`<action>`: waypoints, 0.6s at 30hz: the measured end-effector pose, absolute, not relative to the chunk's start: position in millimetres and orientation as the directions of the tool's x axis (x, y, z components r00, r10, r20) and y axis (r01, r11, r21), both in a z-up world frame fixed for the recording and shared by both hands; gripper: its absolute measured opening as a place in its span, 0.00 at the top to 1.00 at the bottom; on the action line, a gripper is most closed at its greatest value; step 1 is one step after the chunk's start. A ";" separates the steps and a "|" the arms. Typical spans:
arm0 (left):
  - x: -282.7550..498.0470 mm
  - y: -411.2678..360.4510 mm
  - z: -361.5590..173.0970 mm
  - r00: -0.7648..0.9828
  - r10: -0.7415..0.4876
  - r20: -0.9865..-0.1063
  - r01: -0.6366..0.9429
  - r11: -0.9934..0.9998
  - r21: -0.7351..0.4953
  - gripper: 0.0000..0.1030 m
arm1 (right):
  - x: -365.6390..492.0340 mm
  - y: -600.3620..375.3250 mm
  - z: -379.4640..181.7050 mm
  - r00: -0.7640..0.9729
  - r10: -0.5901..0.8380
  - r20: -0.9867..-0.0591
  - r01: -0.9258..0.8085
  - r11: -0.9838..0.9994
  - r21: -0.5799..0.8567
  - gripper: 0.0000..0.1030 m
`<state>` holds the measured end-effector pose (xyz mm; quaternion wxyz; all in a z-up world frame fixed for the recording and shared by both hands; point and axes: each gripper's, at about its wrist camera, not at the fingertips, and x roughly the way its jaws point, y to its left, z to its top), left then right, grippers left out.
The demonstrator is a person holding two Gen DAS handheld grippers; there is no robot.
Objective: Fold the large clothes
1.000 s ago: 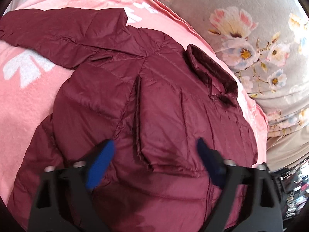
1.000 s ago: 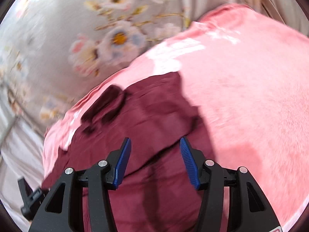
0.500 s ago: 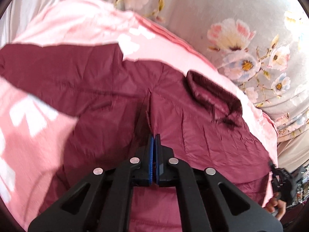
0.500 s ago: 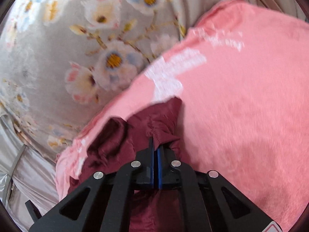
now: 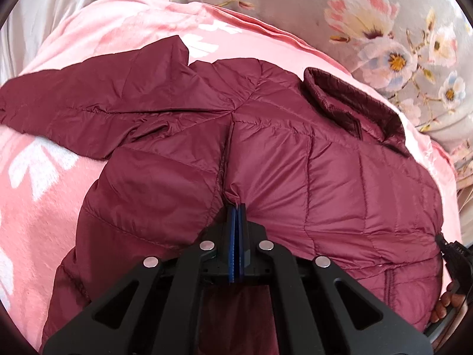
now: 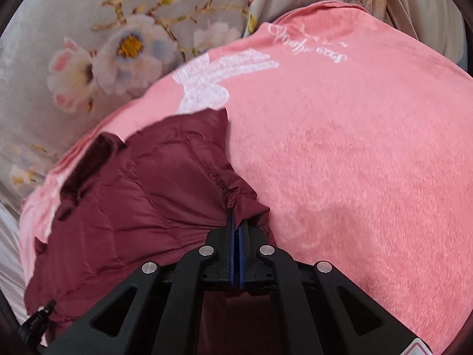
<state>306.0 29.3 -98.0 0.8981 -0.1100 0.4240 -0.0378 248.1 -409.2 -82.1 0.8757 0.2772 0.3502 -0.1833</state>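
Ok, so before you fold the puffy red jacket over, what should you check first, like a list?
1. Left gripper shut on the jacket: ok, a ridge of fabric is pinched between the jaws.
2. Right gripper shut on the jacket: ok, it pinches the gathered edge.
3. Sleeve lying out flat: ok, spread on the pink blanket.
4. Collar flat: not ok, it stands up, rumpled.
5. Room on the blanket beside the jacket: ok, bare pink there.
6. Zipper closed: cannot tell.
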 end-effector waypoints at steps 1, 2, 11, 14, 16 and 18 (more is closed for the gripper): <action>305.1 25.9 -98.5 0.639 -0.146 -0.755 -0.023 0.978 -0.209 0.99 | 249.4 -407.1 -83.8 0.676 -0.134 -0.725 0.517 0.787 0.336 1.00; 305.2 21.7 -98.0 0.642 -0.123 -0.757 -0.020 0.984 -0.177 0.99 | 252.1 -404.8 -82.9 0.660 -0.151 -0.736 0.519 0.800 0.301 1.00; 273.3 33.8 -65.1 0.706 -0.061 -0.706 -0.036 0.992 -0.122 0.67 | 193.8 -367.6 -33.2 0.722 -0.291 -0.628 0.522 0.825 0.217 0.77; 254.3 23.2 -33.1 0.750 -0.094 -0.654 0.000 0.990 -0.142 0.67 | 187.7 -334.6 -13.5 0.777 -0.225 -0.587 0.424 0.878 0.225 0.82; 248.8 5.5 -17.3 0.762 -0.153 -0.629 0.057 0.984 -0.170 0.68 | 197.4 -298.3 -7.7 0.796 -0.159 -0.584 0.324 0.927 0.189 0.91; 249.4 -20.3 -9.8 0.756 -0.204 -0.621 0.117 0.977 -0.179 0.68 | 209.2 -270.9 -9.4 0.798 -0.118 -0.591 0.257 0.954 0.157 0.95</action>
